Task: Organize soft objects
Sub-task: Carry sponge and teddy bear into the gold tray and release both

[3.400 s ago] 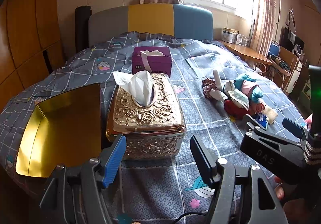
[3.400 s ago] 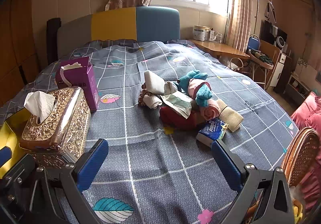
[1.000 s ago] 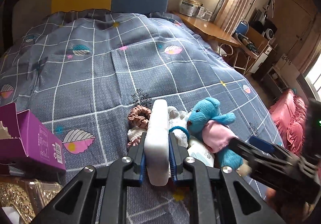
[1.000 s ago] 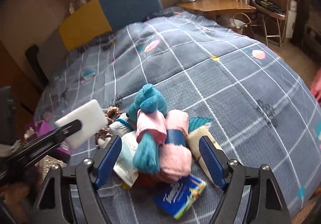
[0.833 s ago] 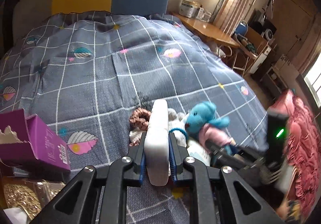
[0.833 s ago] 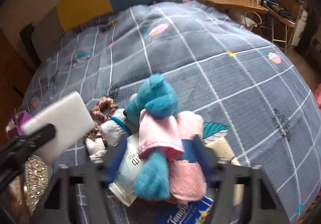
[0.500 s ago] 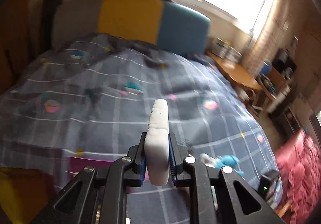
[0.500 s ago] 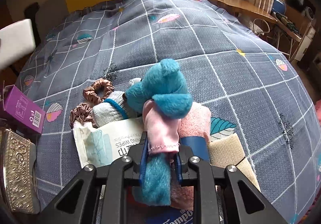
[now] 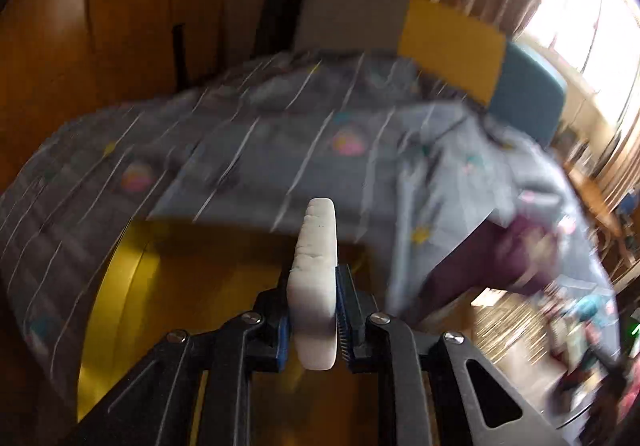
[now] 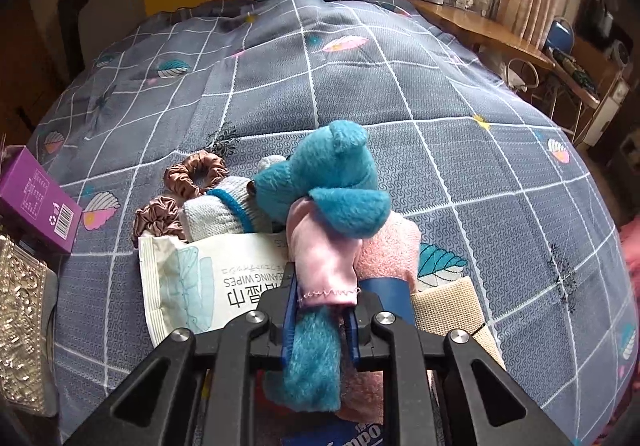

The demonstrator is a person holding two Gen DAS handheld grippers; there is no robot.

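My left gripper point(image 9: 314, 310) is shut on a white sponge point(image 9: 316, 266) that stands on edge between its pads, above the open gold box point(image 9: 132, 286) on the bed; this view is blurred. In the right wrist view my right gripper point(image 10: 318, 320) is shut on the blue teddy bear point(image 10: 320, 182) in a pink dress, gripping its lower body. The bear lies on a pile of a pink towel point(image 10: 394, 250), a rolled grey sock point(image 10: 218, 212), a wipes pack point(image 10: 212, 278) and two brown scrunchies point(image 10: 192, 172).
A purple tissue box point(image 10: 34, 194) and an ornate gold tissue box point(image 10: 20, 326) sit at the left. A beige cloth point(image 10: 452, 306) and a blue tissue pack point(image 10: 352, 436) lie by the pile. The grey checked bedspread point(image 10: 360, 78) stretches beyond; a desk point(image 10: 480, 26) stands at the right.
My left gripper swung left with the sponge, from the pile to above the gold box. My right gripper dropped onto the teddy bear and shut on it.
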